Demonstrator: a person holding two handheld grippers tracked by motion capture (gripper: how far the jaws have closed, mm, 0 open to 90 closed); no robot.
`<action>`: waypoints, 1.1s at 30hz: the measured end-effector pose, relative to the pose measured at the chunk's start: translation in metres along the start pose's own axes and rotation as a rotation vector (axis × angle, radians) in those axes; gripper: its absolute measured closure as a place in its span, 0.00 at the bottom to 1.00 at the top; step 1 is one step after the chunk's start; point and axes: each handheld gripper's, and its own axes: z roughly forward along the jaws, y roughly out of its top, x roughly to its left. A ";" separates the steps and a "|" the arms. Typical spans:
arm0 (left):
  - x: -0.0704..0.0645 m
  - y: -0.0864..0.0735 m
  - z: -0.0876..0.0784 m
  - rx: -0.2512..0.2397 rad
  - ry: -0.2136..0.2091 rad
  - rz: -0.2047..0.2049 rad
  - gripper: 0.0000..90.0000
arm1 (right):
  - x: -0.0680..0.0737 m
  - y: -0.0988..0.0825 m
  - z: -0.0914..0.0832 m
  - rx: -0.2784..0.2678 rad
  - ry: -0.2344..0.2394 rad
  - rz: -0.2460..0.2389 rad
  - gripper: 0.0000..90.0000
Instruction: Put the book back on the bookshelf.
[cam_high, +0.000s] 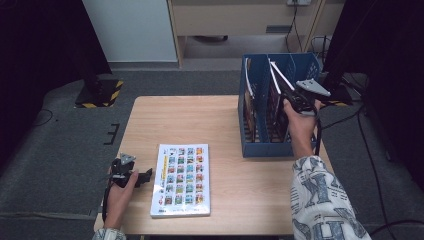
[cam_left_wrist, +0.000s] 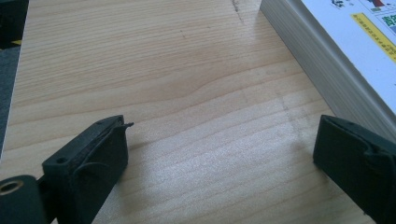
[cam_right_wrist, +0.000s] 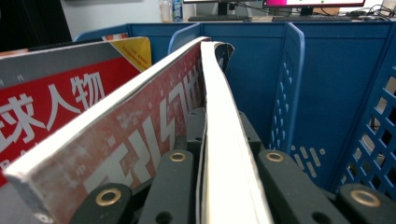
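Note:
A blue file rack stands at the table's right, with several upright books in its slots. My right gripper reaches into the middle slot, shut on a thin white-edged book. In the right gripper view the jaws of the right gripper pinch that book's edge, and a red-covered book leans at its left. A large white book with rows of small pictures lies flat at the table's front. My left gripper rests just left of it, open over bare wood, with the book's page edge by one jaw.
The wooden table has bare room behind the flat book and left of the rack. The rack's perforated blue dividers stand close on the right of the held book. Grey floor and dark curtains surround the table.

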 end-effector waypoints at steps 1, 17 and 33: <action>0.000 0.000 0.000 0.000 0.000 0.000 0.03 | 0.000 0.000 0.000 0.002 0.004 -0.001 0.90; 0.000 0.000 0.000 0.000 0.000 0.000 0.03 | -0.004 0.003 -0.001 -0.027 -0.076 0.024 0.92; -0.002 0.001 0.001 0.000 -0.005 0.006 0.03 | -0.008 0.006 0.011 -0.056 -0.131 0.028 0.92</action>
